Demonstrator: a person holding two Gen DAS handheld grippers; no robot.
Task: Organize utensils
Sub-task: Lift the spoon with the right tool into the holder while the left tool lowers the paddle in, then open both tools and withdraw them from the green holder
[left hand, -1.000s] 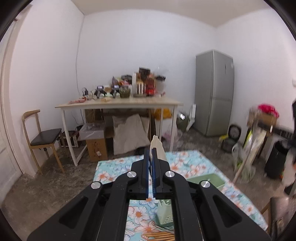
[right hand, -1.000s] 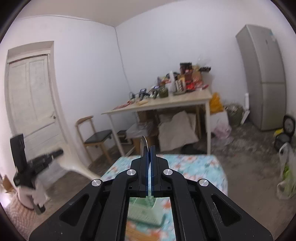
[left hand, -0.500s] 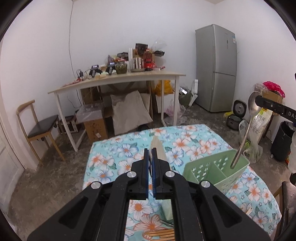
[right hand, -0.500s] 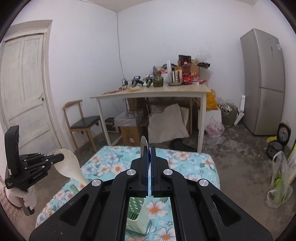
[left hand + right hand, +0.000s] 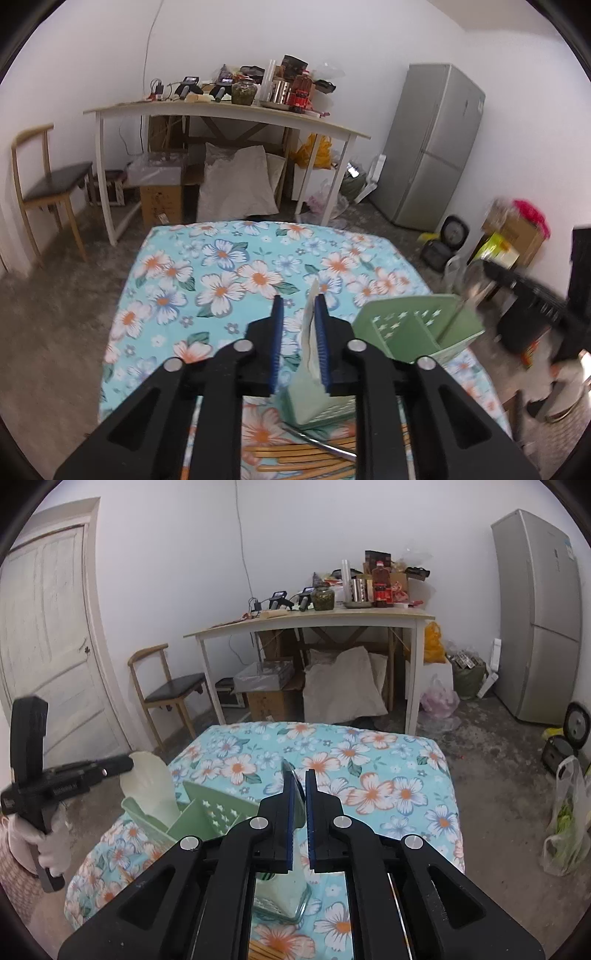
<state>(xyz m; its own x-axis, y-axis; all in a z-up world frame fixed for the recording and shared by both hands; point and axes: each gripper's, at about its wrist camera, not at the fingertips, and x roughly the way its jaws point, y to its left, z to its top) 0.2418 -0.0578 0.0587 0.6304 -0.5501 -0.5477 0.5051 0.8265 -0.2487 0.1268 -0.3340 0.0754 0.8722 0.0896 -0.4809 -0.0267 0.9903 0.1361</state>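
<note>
1. Both of my hand-held grippers have come down since a second ago; the green caddy (image 5: 417, 332) now sits right under them on the floral-clothed counter (image 5: 221, 280), where before only its far edge showed.
2. My left hand-held gripper (image 5: 298, 310) has its jaws opening; the cream rice paddle (image 5: 309, 332) stands between them, leaning on the right pad, its lower end down in the caddy's near compartment; the left pad is clear of it.
3. My right hand-held gripper (image 5: 298, 786) is also opening, only a narrow gap so far; the metal spoon (image 5: 295, 794) stands upright in that gap against the left pad; I cannot tell whether it is free.
4. From the right wrist view the paddle's broad blade (image 5: 151, 786) rises out of the caddy's left end.
5. Wooden chopsticks (image 5: 295, 461) lie on the cloth just in front of the caddy.
</note>
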